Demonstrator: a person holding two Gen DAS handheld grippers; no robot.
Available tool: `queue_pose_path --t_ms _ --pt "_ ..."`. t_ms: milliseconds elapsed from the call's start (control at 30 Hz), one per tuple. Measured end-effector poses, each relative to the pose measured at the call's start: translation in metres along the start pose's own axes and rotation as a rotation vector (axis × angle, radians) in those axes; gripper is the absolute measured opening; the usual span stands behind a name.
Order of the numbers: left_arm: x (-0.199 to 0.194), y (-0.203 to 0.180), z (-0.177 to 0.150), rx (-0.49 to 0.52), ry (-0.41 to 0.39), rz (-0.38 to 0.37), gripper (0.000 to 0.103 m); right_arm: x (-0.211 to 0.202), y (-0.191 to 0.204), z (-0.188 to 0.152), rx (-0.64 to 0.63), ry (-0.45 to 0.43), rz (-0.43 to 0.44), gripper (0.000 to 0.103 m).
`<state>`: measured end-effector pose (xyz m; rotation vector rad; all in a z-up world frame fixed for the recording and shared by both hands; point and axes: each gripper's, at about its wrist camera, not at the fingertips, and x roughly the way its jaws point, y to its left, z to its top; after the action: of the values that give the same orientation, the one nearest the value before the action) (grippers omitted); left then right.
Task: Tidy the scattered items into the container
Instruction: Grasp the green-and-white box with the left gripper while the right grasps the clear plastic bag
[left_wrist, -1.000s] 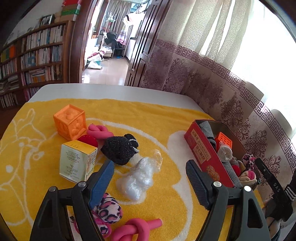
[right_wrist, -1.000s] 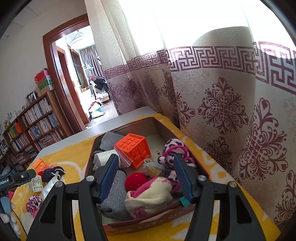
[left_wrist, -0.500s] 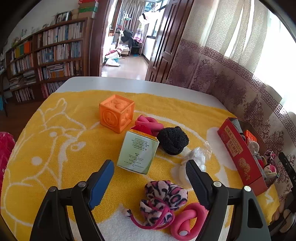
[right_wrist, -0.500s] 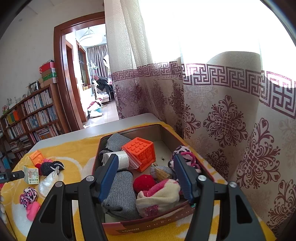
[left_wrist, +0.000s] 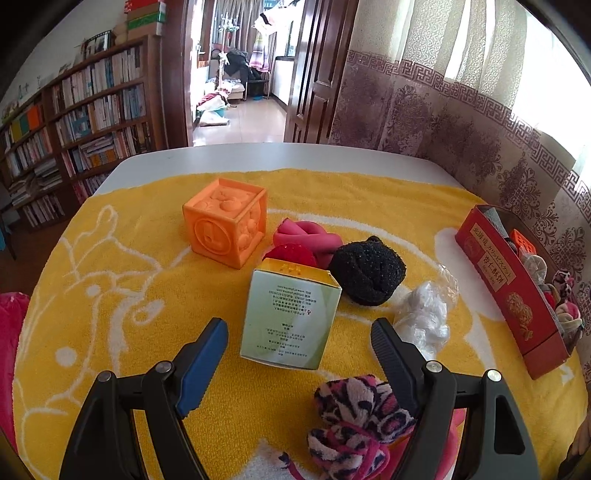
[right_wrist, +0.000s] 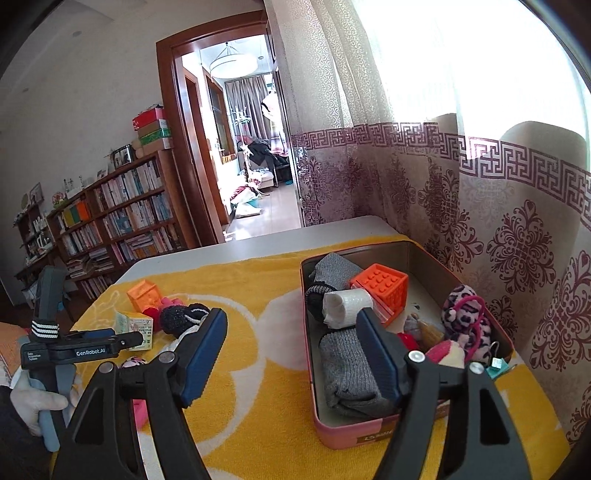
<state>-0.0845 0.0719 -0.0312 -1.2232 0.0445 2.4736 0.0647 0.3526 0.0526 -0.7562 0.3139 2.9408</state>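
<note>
Yellow towel (left_wrist: 110, 295) covers the white table (left_wrist: 258, 157), bookshelves (left_wrist: 74, 122) behind, curtain (right_wrist: 480, 221) crowding the tin (right_wrist: 369, 430). Left gripper (left_wrist: 299, 341) spread empty; right gripper (right_wrist: 291, 349) just been widening, nothing between.

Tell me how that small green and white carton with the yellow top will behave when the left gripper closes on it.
The carton looks like thin printed card, so it is probably light and may dent under a hard squeeze. Its flat sides should give the open left gripper a steady hold. It stands upright on soft yellow towel, so a nudge up high could tip it.
</note>
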Motion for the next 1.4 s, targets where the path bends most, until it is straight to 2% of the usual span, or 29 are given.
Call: queue_pose_path --t_ms 133,167,200,300,400,700,1033,1100,1133,1400 --pt "0.008 -0.002 0.006 0.019 -0.009 -0.031 0.079 0.013 0.01 0.001 0.008 0.064 0.062 0.077" --pt "0.01 -0.001 0.007 0.018 -0.01 -0.032 0.061 0.016 0.014 0.001 0.009 0.086 0.086 0.077" --pt "0.013 -0.001 0.008 0.016 -0.005 -0.036 0.05 0.02 0.018 0.0 0.009 0.112 0.114 0.077" --pt "0.015 0.004 0.006 -0.01 -0.013 -0.055 0.05 0.034 0.032 0.001 0.013 0.193 0.197 0.077" --pt "0.011 0.01 0.005 -0.031 -0.023 -0.062 0.049 0.05 0.049 -0.001 -0.005 0.252 0.24 0.077" --pt "-0.026 0.036 0.005 -0.13 -0.12 -0.09 0.049 0.105 0.097 -0.018 -0.055 0.397 0.252 0.077" --pt "-0.019 0.05 0.0 -0.19 -0.108 -0.104 0.049 0.149 0.105 -0.04 0.014 0.431 0.155 0.077" --pt "-0.017 0.053 -0.001 -0.199 -0.103 -0.107 0.049 0.149 0.109 -0.043 -0.038 0.412 0.132 0.066" --pt "-0.017 0.054 -0.002 -0.206 -0.103 -0.11 0.049 0.147 0.11 -0.041 -0.054 0.406 0.138 0.049" --pt "-0.024 0.049 0.0 -0.195 -0.123 -0.117 0.049 0.123 0.103 -0.028 -0.076 0.261 0.1 0.045"
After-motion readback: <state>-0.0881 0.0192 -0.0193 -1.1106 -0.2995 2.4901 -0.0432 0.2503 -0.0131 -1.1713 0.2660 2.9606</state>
